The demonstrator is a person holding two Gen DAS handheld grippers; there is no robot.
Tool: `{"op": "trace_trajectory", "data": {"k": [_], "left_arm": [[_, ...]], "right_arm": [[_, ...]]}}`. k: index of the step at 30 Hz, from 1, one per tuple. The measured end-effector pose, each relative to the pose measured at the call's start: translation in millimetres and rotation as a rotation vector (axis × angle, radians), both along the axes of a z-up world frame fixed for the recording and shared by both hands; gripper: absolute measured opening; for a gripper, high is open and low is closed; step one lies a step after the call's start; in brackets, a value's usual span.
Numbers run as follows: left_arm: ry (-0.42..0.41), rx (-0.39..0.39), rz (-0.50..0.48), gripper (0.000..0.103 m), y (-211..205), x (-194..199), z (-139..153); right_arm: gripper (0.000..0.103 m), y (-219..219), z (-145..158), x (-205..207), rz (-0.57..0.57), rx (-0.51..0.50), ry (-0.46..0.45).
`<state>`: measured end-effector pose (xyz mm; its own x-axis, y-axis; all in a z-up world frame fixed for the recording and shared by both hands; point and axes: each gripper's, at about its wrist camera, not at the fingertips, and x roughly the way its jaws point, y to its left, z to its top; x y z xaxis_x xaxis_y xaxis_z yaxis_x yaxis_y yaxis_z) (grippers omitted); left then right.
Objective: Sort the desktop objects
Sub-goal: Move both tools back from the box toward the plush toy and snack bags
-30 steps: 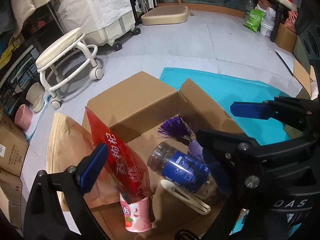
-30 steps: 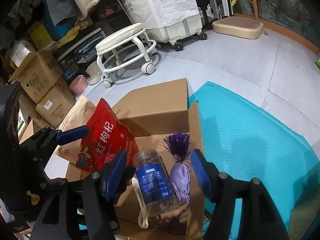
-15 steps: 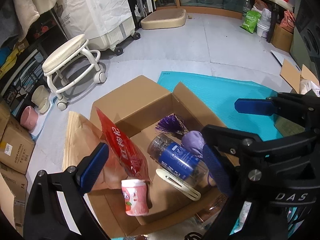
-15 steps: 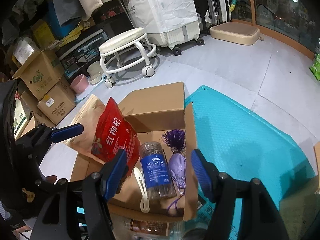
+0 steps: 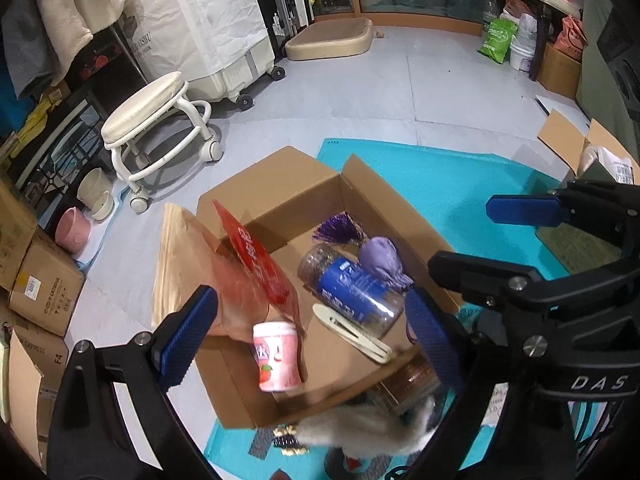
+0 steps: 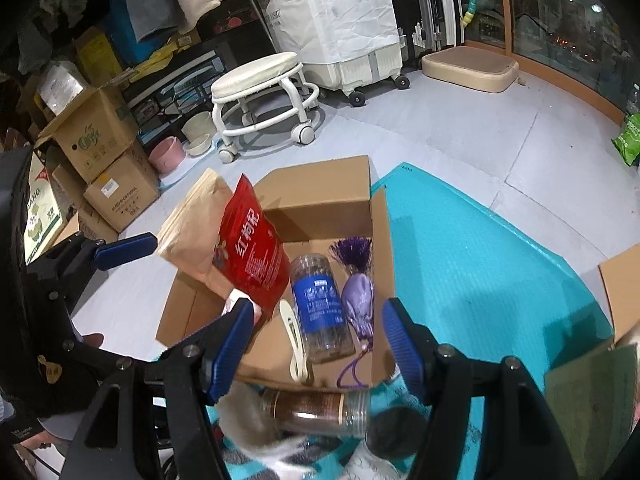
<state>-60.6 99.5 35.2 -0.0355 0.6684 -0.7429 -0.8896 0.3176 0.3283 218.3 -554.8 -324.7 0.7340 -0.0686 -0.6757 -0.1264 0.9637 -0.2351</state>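
Note:
An open cardboard box (image 5: pixel 280 184) stands on a teal mat (image 5: pixel 432 176). Inside lie a red snack bag (image 5: pixel 256 264), a blue-labelled clear jar (image 5: pixel 352 292), a purple tasselled sachet (image 5: pixel 380 260), a pink gum bottle (image 5: pixel 278 356) and a cream hair clip (image 5: pixel 352 332). In front of the box, on the mat, lie a brown jar (image 6: pixel 316 404) and a grey fluffy thing (image 5: pixel 360 428). My left gripper (image 5: pixel 308 336) and right gripper (image 6: pixel 318 350) both hover above the box's near edge, open, with nothing between their fingers.
A white wheeled stool (image 5: pixel 156 128) stands beyond the box. Stacked cartons (image 6: pixel 108 160) and a pink bowl (image 5: pixel 74 230) sit at the left. Covered luggage (image 5: pixel 208 20) lines the back wall. Another cardboard box (image 5: pixel 576 140) is at the right.
Both grippers have drawn back and upward from the box. The box looks smaller, and the brown jar and fluffy thing in front of it have come into view.

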Motion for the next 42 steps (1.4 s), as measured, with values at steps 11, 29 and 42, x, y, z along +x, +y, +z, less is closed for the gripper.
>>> {"op": "trace_trajectory", "data": {"k": [11,29,42], "left_arm": [[-0.027,-0.047,-0.002,0.095,-39.0,-0.2,-10.1],[-0.021,-0.132,-0.093,0.095,-114.3,-7.4,-47.8],[-0.035,-0.185,-0.063,0.095,-145.4,-12.4,-80.1]], "right_arm": [[0.068,-0.5,-12.3,-39.8,-0.003,0.007,0.025],[0.068,-29.1,-61.1,-127.0,-0.031,0.071,0.039],[0.068,-44.2,-93.4,-170.2,-0.064,0.068,0.072]]}}
